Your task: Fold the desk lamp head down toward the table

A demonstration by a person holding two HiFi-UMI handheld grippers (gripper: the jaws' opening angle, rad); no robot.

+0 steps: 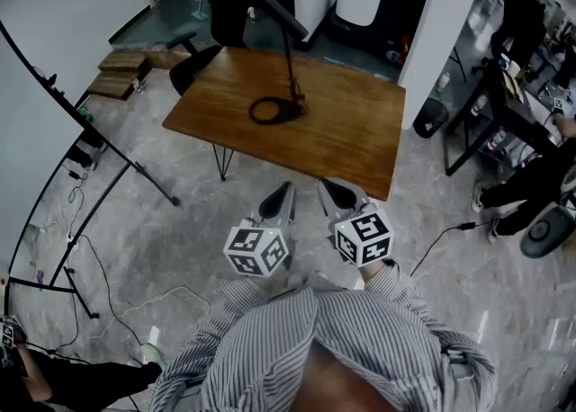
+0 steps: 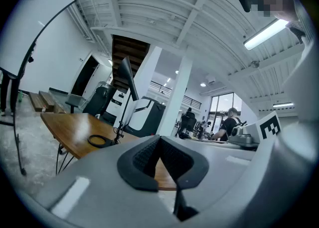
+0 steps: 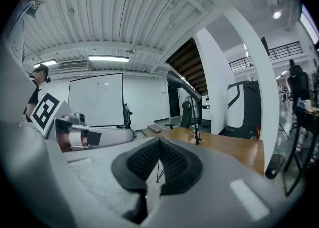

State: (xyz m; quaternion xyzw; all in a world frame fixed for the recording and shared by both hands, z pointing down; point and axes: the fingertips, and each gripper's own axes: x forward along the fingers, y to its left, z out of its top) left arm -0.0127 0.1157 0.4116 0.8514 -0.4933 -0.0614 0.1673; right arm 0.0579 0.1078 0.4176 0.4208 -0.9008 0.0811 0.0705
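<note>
A: Tongs status?
B: My left tongs (image 1: 279, 196) are closed and empty. Right tongs (image 1: 338, 194) likewise. I hold both short of the brown wooden counter (image 1: 351, 131). The slim black desk lamp (image 1: 261, 1) stands there, head raised, well apart. I judge the approach not begun.

Lamp (image 1: 289, 52), apparently unfolded, on table (image 1: 355, 136).

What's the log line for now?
desk lamp: head up, on table | left gripper: shut, empty | right gripper: shut, empty | lamp untouched
</note>
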